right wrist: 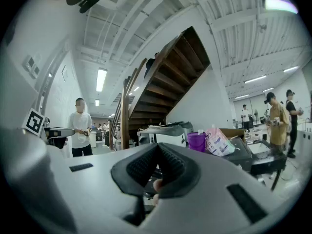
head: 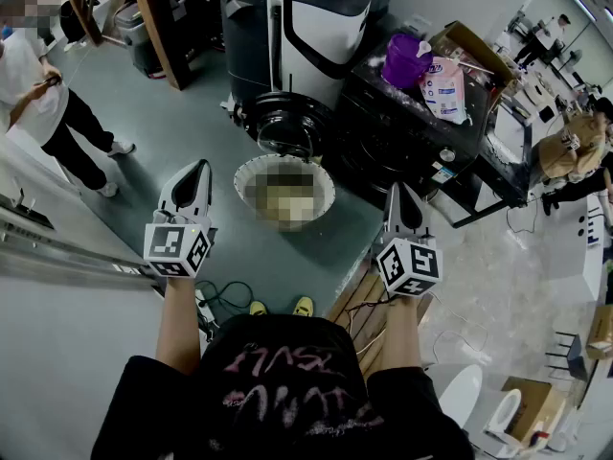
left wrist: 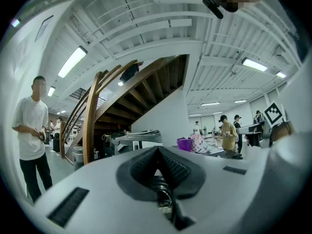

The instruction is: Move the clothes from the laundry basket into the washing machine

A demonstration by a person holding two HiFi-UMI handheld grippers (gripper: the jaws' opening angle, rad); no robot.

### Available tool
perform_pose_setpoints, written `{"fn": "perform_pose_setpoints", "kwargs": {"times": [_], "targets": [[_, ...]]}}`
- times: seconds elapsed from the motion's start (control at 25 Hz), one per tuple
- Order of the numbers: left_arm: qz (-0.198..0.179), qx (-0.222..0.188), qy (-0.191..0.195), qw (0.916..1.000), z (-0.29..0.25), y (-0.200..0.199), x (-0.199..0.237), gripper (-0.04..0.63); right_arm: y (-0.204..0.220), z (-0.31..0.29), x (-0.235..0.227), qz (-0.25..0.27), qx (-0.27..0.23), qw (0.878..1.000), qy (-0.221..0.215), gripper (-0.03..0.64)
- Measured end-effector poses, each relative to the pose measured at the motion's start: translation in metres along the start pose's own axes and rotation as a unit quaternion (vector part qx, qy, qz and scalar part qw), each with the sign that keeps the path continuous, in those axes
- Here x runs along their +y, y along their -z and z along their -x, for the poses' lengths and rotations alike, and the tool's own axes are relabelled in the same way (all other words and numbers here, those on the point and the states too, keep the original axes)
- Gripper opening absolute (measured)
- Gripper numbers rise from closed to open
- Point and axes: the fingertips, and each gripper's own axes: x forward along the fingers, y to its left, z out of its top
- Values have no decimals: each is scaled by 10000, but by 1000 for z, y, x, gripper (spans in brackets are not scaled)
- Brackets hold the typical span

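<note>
In the head view a round white laundry basket (head: 257,172) stands on the grey floor with clothes (head: 285,199) inside, shown blurred. Just behind it is a washing machine (head: 288,123) with its round front door. My left gripper (head: 199,170) hovers to the left of the basket, jaws shut with nothing between them. My right gripper (head: 396,193) is held to the right of the basket, also shut and empty. Both point level, well above the floor. In the left gripper view (left wrist: 157,149) and the right gripper view (right wrist: 157,146) the black pads meet at the tips.
A black cabinet (head: 402,132) right of the washer carries a purple jug (head: 405,59) and a pink bag (head: 444,88). A person in white (head: 38,103) stands at the left. A wooden staircase (right wrist: 146,91) rises behind. Cables (head: 225,300) lie by my feet.
</note>
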Motion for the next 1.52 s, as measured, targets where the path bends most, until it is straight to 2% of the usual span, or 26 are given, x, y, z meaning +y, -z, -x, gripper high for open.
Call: {"fn": "perform_pose_setpoints", "kwargs": {"times": [0.36, 0.6, 0.72, 0.8, 0.88, 1.04, 1.2, 1.52], "targets": [[-11, -16, -32, 10000, 0, -3, 4, 11, -2, -4, 5, -9, -23, 10000, -15, 2], [-12, -7, -11, 10000, -2, -4, 4, 11, -11, -3, 6, -60, -256, 9997, -29, 10], [4, 26, -8, 10000, -2, -4, 4, 58, -13, -2, 7, -111, -302, 9994, -118, 92], [32, 52, 37, 10000, -3, -3, 2, 164, -13, 0, 8, -147, -335, 9992, -179, 163], [66, 49, 49, 10000, -3, -3, 1, 227, -13, 1, 7, -167, -358, 9989, -241, 220], [86, 109, 96, 9999, -3, 0, -1, 285, -12, 1, 5, -228, -369, 9986, -318, 336], [121, 133, 99, 9998, -4, 4, -5, 307, -8, 2, -2, -249, -338, 9987, -297, 369], [45, 197, 163, 9997, -17, 2, -29, 310, -4, 2, -25, -360, -294, 9983, -348, 374]]}}
